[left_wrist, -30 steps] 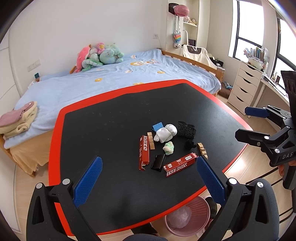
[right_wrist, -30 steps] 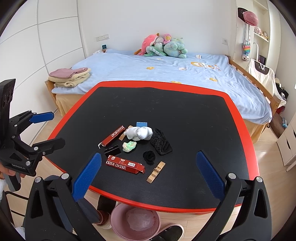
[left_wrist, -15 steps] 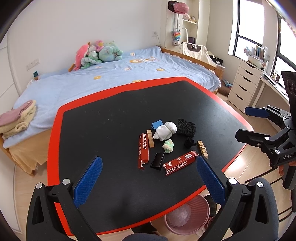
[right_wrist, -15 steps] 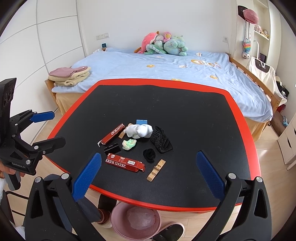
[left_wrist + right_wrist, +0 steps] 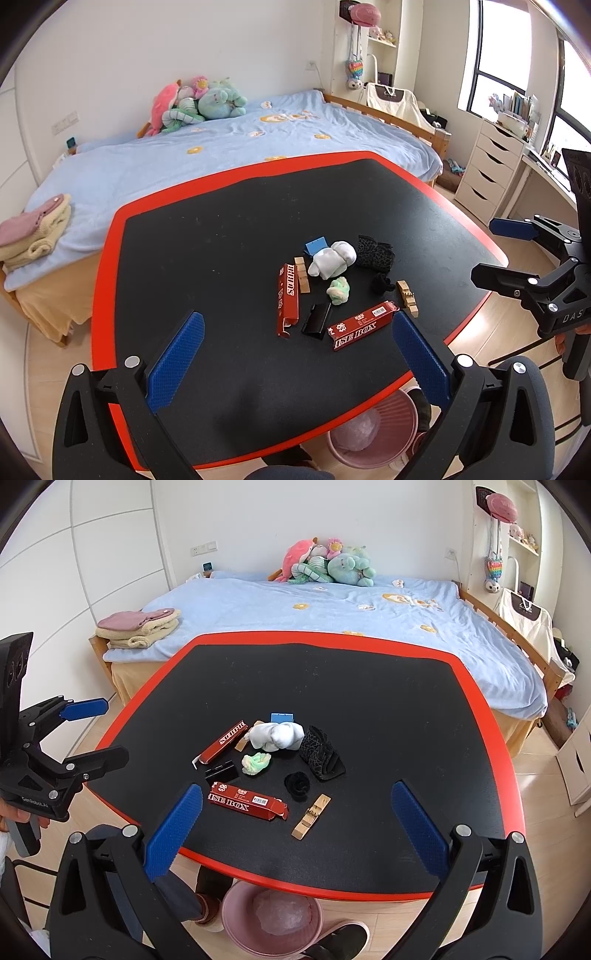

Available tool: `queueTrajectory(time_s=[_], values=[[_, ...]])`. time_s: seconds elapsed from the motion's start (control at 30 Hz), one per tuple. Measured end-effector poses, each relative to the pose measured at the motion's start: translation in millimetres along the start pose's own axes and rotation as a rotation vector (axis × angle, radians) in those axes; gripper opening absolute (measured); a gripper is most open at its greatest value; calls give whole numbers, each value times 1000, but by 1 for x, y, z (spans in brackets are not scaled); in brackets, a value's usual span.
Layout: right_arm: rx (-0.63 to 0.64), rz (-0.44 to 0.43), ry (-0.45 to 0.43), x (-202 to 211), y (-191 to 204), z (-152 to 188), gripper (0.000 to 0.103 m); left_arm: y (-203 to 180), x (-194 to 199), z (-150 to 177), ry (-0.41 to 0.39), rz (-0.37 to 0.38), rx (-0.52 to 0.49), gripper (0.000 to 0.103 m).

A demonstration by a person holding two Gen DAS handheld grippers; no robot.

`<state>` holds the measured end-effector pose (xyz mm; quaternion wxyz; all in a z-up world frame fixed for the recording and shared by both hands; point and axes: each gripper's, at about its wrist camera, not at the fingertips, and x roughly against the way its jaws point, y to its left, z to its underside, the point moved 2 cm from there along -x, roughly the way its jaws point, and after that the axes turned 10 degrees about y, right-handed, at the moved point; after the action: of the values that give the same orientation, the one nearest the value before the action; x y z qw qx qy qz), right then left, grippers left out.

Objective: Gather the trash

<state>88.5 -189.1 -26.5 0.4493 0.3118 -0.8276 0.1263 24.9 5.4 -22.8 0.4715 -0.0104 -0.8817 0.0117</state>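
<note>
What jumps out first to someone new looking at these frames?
The black table with a red rim fills both views, with a small pile of clutter at its middle: two red boxes, a white cloth bundle, wooden clips. A pink bin waits under the near edge, and both hand-held grippers hang open, empty.

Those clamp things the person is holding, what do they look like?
Both are black, bolted frames with silver screws and two long fingers faced with textured blue pads. The left gripper carries small white lettering; the right gripper reads "DAS". Each has a grey handle.

two red boxes [image 5: 246, 802] [image 5: 222, 742], two wooden clips [image 5: 310, 816] [image 5: 302, 275], one white sock roll [image 5: 277, 736], one pink bin [image 5: 271, 919].
</note>
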Motion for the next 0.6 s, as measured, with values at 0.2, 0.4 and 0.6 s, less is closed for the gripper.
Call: queueTrajectory(time_s=[0.2, 0.4, 0.6], values=[[9, -1, 13, -9, -2, -3, 100, 5, -9, -3, 15, 9, 3, 98], [26, -4, 43, -25, -10, -12, 100, 10, -29, -12, 58, 22, -4, 98], [37, -6, 92, -51, -23, -25, 100, 15, -58, -24, 133, -1, -28, 98]])
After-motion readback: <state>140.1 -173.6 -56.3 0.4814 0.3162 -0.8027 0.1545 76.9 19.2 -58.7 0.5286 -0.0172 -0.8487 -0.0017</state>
